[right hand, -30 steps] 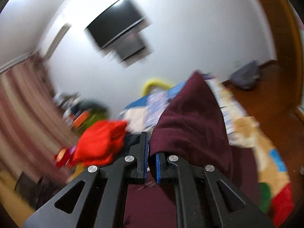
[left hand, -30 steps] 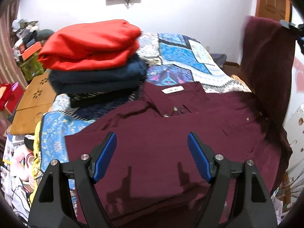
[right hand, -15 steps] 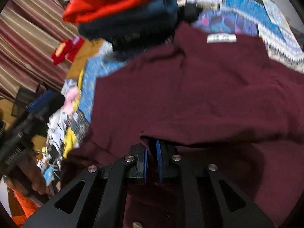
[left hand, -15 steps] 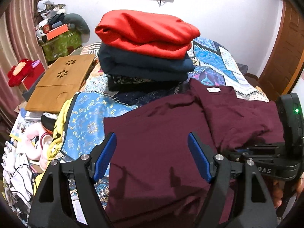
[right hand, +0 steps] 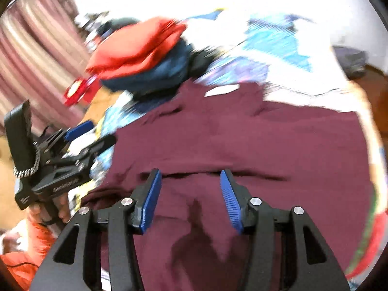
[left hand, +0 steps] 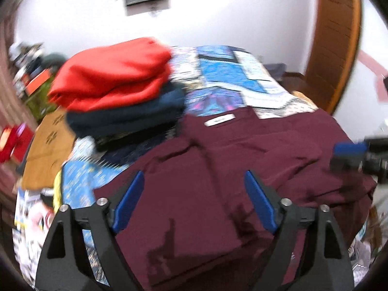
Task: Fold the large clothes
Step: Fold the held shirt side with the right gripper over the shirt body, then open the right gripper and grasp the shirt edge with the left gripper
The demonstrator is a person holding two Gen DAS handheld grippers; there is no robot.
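- Both pairs of fingers are spread wide and hold nothing: the left gripper [left hand: 191, 203] hovers over the near left part of the maroon shirt [left hand: 218, 169], and the right gripper [right hand: 190, 198] over its near middle.
- Half a second ago the right fingers were pressed together on a maroon fold; now they stand apart, so that fold has been let go.
- Just beyond the right fingers a folded edge [right hand: 218, 173] crosses the shirt, one layer lying over another. I judge this the side panel or sleeve just brought across.
- Spread flat on the bed [left hand: 218, 72], the shirt reaches the bed's near edge, its collar label [left hand: 219, 120] pointing toward the far wall.
- A second ago that same cloth hung high at the right; now it lies on the body of the shirt, so one fold seems done.
- Further folds are probably still needed before stacking.
- At the bed's far left edge, a pile of folded clothes [left hand: 114, 82], red on top of navy, touches the shirt's collar side.
- Both views are motion-blurred, so finer creases cannot be read.
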